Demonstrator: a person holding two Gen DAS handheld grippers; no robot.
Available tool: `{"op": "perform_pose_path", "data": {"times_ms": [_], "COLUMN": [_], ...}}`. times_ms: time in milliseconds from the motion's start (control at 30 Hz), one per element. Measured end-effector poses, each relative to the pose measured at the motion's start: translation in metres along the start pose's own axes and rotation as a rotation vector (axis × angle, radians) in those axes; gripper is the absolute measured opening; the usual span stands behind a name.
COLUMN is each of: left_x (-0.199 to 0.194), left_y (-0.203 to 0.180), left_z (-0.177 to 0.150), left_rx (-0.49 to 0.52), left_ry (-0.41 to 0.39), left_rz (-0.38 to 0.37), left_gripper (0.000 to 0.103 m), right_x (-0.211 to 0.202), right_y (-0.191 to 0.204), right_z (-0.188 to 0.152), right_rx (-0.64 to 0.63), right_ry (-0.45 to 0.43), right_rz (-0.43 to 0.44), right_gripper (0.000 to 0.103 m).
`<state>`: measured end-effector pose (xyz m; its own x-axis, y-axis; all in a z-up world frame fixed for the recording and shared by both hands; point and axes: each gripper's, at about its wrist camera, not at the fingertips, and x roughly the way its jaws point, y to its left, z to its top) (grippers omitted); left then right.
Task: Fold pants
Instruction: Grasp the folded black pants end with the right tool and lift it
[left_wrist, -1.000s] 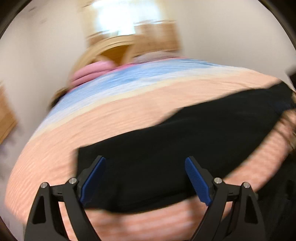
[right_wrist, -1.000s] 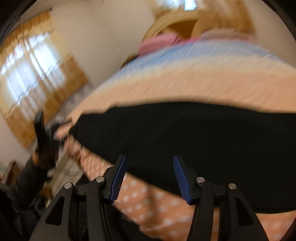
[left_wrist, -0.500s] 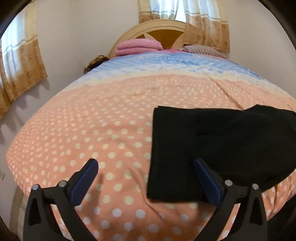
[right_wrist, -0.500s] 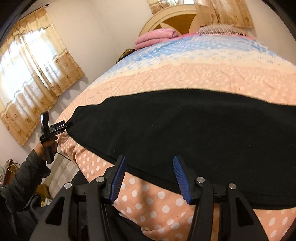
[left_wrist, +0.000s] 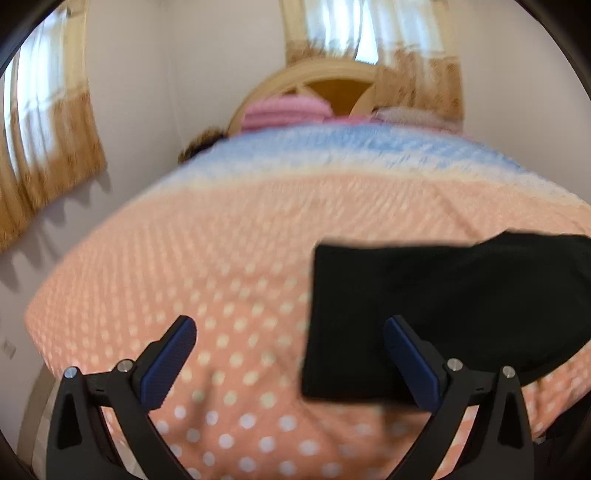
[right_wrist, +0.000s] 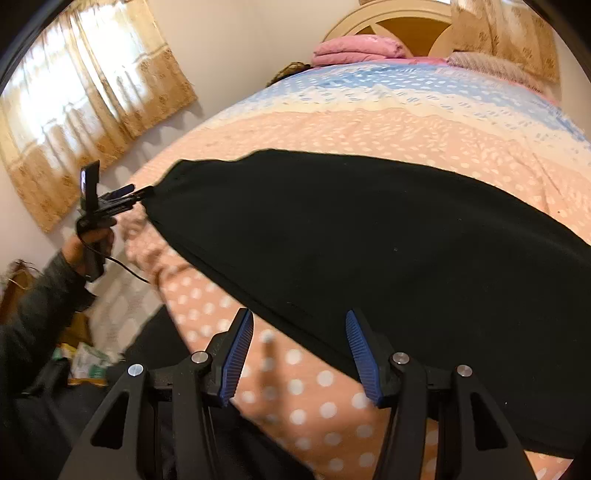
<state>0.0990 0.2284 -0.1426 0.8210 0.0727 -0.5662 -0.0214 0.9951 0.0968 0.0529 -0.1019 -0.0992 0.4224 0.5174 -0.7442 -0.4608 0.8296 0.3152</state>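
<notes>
Black pants (right_wrist: 388, 243) lie flat across the near part of a bed with a peach dotted cover (right_wrist: 424, 129). In the left wrist view the pants' left end (left_wrist: 424, 302) is a straight edge right of centre. My left gripper (left_wrist: 291, 354) is open and empty, above the cover, its right finger (left_wrist: 410, 360) over the pants' near left corner. In the right wrist view the left gripper (right_wrist: 125, 197) is small at the pants' left end. My right gripper (right_wrist: 299, 347) is open and empty, over the pants' near edge.
Pink folded bedding (right_wrist: 354, 48) and a pillow (right_wrist: 491, 66) lie by the wooden headboard (left_wrist: 332, 85). Curtained windows (right_wrist: 85, 99) are on the left wall. The bed's near edge drops to a floor with clutter (right_wrist: 85, 358) at left.
The left gripper has swung left and opened wider, so the pants now sit at the right of its view. The right gripper has held its place and width.
</notes>
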Motion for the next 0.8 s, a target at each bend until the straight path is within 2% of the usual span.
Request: {"op": "perform_pose_path", "data": {"times_ms": [100, 233, 433, 567, 633, 733, 800], "left_x": [-0.021, -0.018, 0.011, 0.020, 0.019, 0.016, 0.016], "left_y": [-0.029, -0.074, -0.122, -0.134, -0.124, -0.124, -0.123], "left_z": [0.022, 0.039, 0.018, -0.008, -0.012, -0.013, -0.013], "left_rx": [0.029, 0.054, 0.087, 0.143, 0.075, 0.089, 0.090], "left_ry": [-0.086, -0.101, -0.007, 0.091, 0.094, 0.096, 0.096], "left_rz": [-0.038, -0.157, -0.268, -0.306, -0.357, -0.366, -0.370], "left_gripper": [0.103, 0.103, 0.103, 0.103, 0.103, 0.103, 0.103], "right_x": [-0.003, 0.010, 0.057, 0.096, 0.114, 0.136, 0.151], "right_y": [0.003, 0.011, 0.026, 0.028, 0.024, 0.012, 0.001], "right_z": [0.031, 0.080, 0.135, 0.157, 0.166, 0.175, 0.180], "right_rx": [-0.032, -0.015, 0.029, 0.052, 0.080, 0.164, 0.244], "right_ry": [-0.024, -0.039, -0.003, 0.022, 0.027, 0.045, 0.079], "right_rz": [-0.035, 0.016, 0.074, 0.051, 0.037, 0.052, 0.108], "right_gripper": [0.054, 0.054, 0.054, 0.052, 0.047, 0.036, 0.036]}}
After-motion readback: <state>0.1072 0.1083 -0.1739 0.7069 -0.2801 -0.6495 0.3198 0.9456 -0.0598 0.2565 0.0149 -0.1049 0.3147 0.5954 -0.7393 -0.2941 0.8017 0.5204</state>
